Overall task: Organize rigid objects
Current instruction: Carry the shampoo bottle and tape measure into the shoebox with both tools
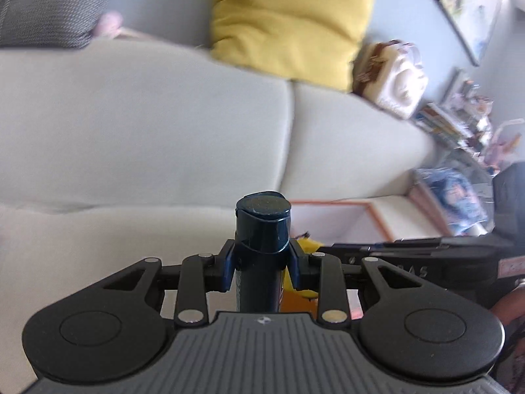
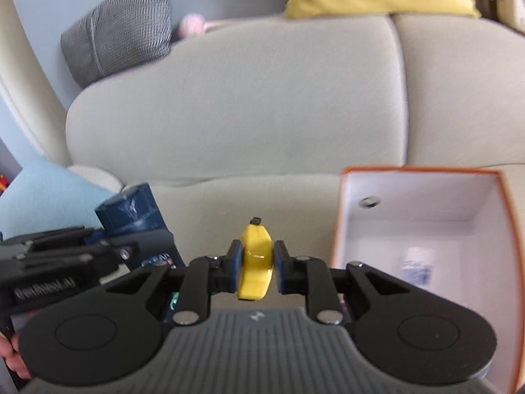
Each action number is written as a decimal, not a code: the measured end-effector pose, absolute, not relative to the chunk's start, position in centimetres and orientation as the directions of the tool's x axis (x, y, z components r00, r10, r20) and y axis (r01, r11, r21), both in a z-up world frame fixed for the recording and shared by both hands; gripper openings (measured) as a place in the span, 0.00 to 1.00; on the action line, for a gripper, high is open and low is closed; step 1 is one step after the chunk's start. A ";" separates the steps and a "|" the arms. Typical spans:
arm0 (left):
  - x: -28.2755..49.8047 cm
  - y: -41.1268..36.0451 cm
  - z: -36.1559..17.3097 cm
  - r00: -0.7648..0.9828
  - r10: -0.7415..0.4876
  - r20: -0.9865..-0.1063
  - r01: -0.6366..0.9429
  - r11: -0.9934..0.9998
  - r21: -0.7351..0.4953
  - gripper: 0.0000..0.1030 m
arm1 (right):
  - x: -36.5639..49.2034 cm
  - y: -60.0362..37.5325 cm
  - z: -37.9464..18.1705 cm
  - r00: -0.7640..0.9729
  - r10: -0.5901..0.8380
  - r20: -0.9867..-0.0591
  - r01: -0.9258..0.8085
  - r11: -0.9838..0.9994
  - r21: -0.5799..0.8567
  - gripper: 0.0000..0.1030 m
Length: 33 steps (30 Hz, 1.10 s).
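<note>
My left gripper is shut on a dark blue bottle, cap end pointing away, held above the sofa seat. The bottle and left gripper also show at the left of the right wrist view. My right gripper is shut on a yellow toy banana, stem pointing forward. A white box with orange edges stands open to the right of the banana; it also shows in the left wrist view.
A beige sofa fills both views. A yellow cushion, a grey patterned cushion and a light blue cushion lie on it. A cream plush item and cluttered shelves are at the right.
</note>
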<state>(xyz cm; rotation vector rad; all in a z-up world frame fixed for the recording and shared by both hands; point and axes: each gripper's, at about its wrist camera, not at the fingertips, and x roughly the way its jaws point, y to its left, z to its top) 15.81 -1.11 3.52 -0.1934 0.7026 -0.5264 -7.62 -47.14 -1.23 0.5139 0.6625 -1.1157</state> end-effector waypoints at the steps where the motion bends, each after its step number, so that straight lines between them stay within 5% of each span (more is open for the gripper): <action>1: 15.9 -2.0 4.0 0.636 -0.541 -0.551 0.418 0.841 -0.344 0.35 | -8.5 -46.8 -0.4 0.279 -0.654 -0.704 0.935 0.351 0.045 0.20; 8: 17.0 -8.5 5.5 0.566 -0.650 -0.507 0.528 0.758 -0.382 0.35 | -16.3 -46.0 2.7 0.155 -0.682 -0.715 0.971 0.240 -0.018 0.20; 18: 19.9 -15.4 1.4 0.467 -0.655 -0.594 0.550 0.741 -0.385 0.35 | -23.6 -49.0 -3.7 0.040 -0.585 -0.810 0.995 0.097 -0.021 0.20; 33: 23.2 -19.2 -3.6 0.365 -0.642 -0.674 0.565 0.728 -0.387 0.35 | -23.1 -51.9 -8.3 0.023 -0.494 -0.869 0.971 0.218 -0.099 0.20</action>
